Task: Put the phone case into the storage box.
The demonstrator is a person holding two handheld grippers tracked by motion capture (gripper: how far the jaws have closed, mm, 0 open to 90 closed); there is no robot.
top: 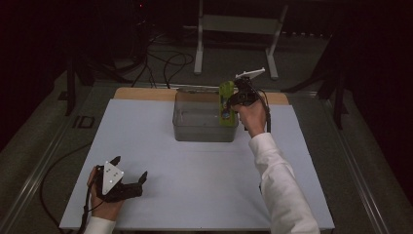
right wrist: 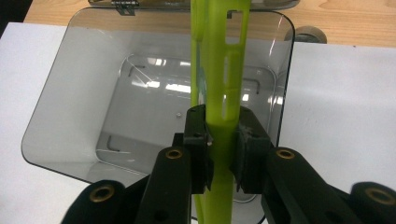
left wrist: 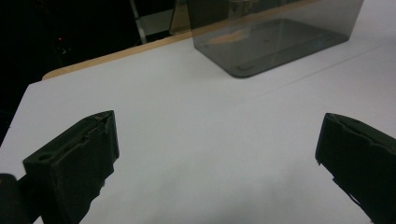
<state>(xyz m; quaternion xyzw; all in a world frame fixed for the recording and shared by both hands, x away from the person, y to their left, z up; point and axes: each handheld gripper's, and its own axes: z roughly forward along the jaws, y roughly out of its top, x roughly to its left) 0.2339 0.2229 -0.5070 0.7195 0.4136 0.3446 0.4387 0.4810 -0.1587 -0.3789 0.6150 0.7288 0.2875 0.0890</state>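
Jaws of my right gripper (right wrist: 219, 154) are clamping a flat, slotted lime-green plastic piece (right wrist: 223, 70), standing on edge over the right rim of the smoky translucent bin (top: 195, 127) near the white worktop's (top: 204, 190) far edge. My left gripper (top: 127, 178) is resting wide open near the front left corner.

No legible text, labels, brand marks or nos. on any item; resolution too low to read.

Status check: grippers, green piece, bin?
Right gripper shut on green piece, above the clear bin. Left gripper open, idle over the table. Nothing in the way.
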